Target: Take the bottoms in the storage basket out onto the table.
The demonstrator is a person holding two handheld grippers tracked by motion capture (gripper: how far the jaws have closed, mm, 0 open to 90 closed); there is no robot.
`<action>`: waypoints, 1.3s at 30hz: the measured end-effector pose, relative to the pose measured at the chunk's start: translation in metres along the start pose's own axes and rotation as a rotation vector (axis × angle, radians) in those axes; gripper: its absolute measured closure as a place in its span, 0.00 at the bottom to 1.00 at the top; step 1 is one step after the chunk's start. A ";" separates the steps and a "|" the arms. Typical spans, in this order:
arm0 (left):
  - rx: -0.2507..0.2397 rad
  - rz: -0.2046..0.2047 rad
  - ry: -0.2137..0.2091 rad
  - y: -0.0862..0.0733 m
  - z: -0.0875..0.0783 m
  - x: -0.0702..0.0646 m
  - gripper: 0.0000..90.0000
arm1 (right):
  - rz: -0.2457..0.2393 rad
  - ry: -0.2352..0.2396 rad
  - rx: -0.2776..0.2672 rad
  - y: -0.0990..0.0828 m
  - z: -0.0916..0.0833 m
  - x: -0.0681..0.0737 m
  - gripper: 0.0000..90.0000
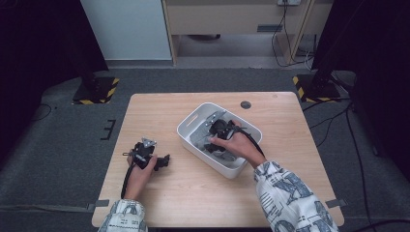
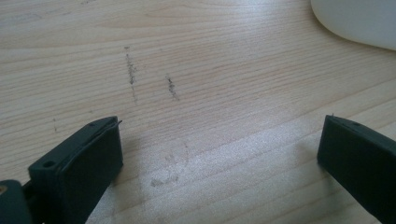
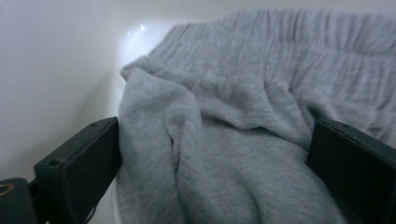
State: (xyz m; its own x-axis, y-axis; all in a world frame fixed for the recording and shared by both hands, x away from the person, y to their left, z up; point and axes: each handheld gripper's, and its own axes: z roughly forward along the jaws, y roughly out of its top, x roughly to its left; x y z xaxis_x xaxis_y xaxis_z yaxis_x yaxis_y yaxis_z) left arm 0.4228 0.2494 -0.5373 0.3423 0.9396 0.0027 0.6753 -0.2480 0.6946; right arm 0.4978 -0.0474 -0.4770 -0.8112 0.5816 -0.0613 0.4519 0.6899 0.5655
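A white plastic bin [image 1: 189, 124] stands right of the table's centre, with a crumpled grey knit cloth [image 1: 199, 137] inside it. My right gripper [image 1: 218, 129] is lowered into the bin. In the right gripper view its jaws stand wide apart on either side of a fold of the grey cloth [image 3: 219, 107], close to the bin's white wall [image 3: 51, 70]. The right gripper [image 3: 215, 163] is open. My left gripper [image 1: 164, 160] rests low over the bare wooden table [image 2: 196, 60], left of the bin, open with nothing between its jaws [image 2: 219, 154].
A corner of the white bin [image 2: 359, 21] shows at the top right of the left gripper view. A dark round grommet [image 1: 245, 104] sits near the table's far edge. Two stands with yellow-black bases [image 1: 96, 89] and cables [image 1: 338, 121] lie on the floor around the table.
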 end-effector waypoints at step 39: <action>-0.001 0.003 -0.005 0.000 0.000 -0.001 0.00 | -0.091 -0.154 0.083 0.002 0.031 -0.004 0.61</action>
State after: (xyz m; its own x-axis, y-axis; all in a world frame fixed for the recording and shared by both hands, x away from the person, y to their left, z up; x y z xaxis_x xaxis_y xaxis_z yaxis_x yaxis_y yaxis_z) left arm 0.4224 0.2487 -0.5373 0.3479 0.9375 0.0014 0.6738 -0.2511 0.6950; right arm 0.5136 -0.0351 -0.5011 -0.7866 0.5699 -0.2377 0.4137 0.7722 0.4823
